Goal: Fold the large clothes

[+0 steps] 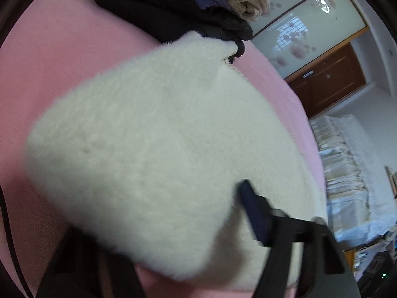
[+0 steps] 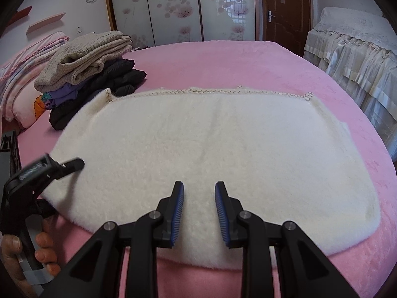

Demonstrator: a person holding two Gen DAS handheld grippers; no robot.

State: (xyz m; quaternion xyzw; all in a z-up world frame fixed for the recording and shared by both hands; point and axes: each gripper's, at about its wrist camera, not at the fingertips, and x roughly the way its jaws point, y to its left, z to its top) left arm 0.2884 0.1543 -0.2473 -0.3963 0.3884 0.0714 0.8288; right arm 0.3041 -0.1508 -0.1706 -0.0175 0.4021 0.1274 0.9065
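Observation:
A large fluffy white garment (image 2: 213, 144) lies spread flat on the pink bed (image 2: 223, 57); it also fills the left wrist view (image 1: 153, 154). My right gripper (image 2: 199, 188) is open and empty, its blue-padded fingers (image 2: 179, 198) hovering over the garment's near edge. My left gripper (image 2: 72, 165) shows at the garment's left edge, held by a hand. In the blurred left wrist view one blue-padded finger (image 1: 250, 206) lies over the white fabric; the other finger is hidden under the cloth, so a grip cannot be confirmed.
A stack of folded clothes (image 2: 91, 69), beige on top of purple and black, sits at the bed's far left, touching the garment's corner. Pink pillows (image 2: 22, 79) lie further left. A lace-covered piece of furniture (image 2: 352, 57) stands right of the bed. Wardrobe doors (image 2: 178, 10) stand behind.

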